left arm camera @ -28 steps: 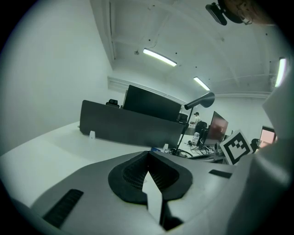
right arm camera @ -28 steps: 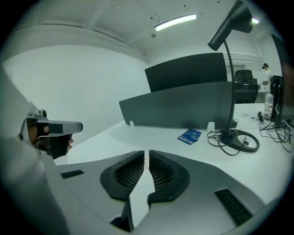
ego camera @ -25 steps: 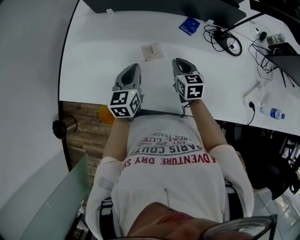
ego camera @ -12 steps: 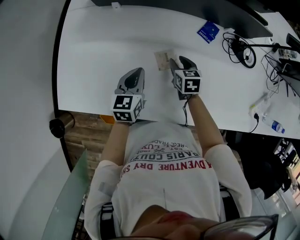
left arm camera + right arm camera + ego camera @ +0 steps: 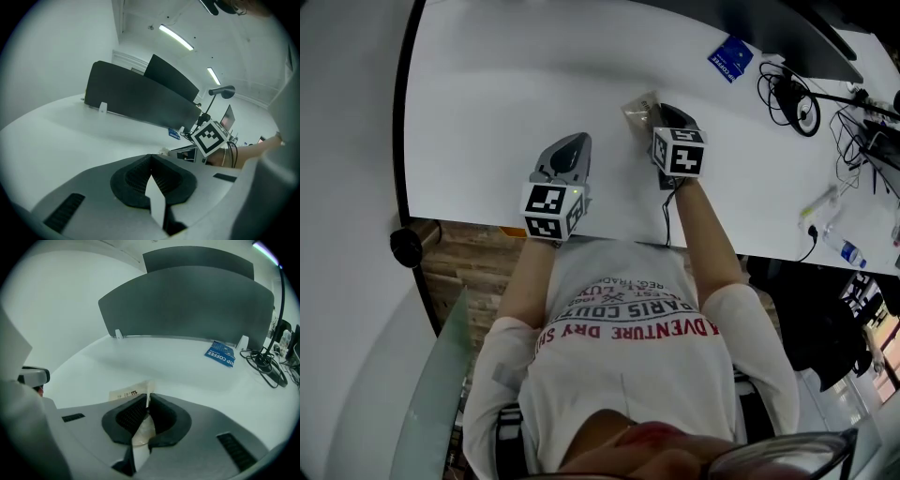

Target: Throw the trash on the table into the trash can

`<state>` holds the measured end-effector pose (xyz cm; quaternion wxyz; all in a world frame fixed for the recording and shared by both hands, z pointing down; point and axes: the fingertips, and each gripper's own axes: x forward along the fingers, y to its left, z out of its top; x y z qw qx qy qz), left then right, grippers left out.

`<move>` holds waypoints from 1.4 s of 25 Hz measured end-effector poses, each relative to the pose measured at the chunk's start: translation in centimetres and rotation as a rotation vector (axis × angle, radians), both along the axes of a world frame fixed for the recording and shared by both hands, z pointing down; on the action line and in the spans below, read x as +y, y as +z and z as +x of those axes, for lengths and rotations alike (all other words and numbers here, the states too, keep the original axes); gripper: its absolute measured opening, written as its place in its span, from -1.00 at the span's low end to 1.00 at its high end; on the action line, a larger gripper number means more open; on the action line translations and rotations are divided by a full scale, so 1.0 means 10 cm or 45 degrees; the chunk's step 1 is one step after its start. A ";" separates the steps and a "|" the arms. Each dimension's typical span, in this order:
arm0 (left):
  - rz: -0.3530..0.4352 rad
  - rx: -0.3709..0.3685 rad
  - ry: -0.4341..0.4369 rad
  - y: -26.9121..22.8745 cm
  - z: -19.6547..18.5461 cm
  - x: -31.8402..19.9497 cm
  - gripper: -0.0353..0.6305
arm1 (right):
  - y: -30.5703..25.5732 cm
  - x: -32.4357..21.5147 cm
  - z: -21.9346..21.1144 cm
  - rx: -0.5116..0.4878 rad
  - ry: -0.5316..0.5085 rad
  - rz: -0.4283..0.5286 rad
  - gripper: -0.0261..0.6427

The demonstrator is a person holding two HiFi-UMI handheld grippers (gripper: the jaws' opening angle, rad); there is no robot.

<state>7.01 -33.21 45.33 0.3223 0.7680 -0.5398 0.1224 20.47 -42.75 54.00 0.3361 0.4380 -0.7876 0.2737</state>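
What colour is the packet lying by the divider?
Blue packet with white print, clearest in the right gripper view.

- The left gripper point(image 5: 578, 141) is held close in front of the torso and points away from the body. Its jaws are together with nothing between them.
- The right gripper point(image 5: 662, 111) reaches further forward, tipped downward. Its jaws have just been closing and now pinch the edge of a thin paper wrapper point(image 5: 125, 393).
- Both forearms extend forward, and the right arm point(image 5: 705, 230) is stretched out more than the left arm point(image 5: 528, 281).
- The marker cube on each gripper sits at the wrist end, with one face turned upward.
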 end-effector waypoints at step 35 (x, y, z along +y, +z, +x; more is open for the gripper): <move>-0.153 -0.005 -1.562 0.47 -1.78 5.02 -0.82 | 0.02 4.66 -3.47 -0.278 -1.557 -0.221 -0.82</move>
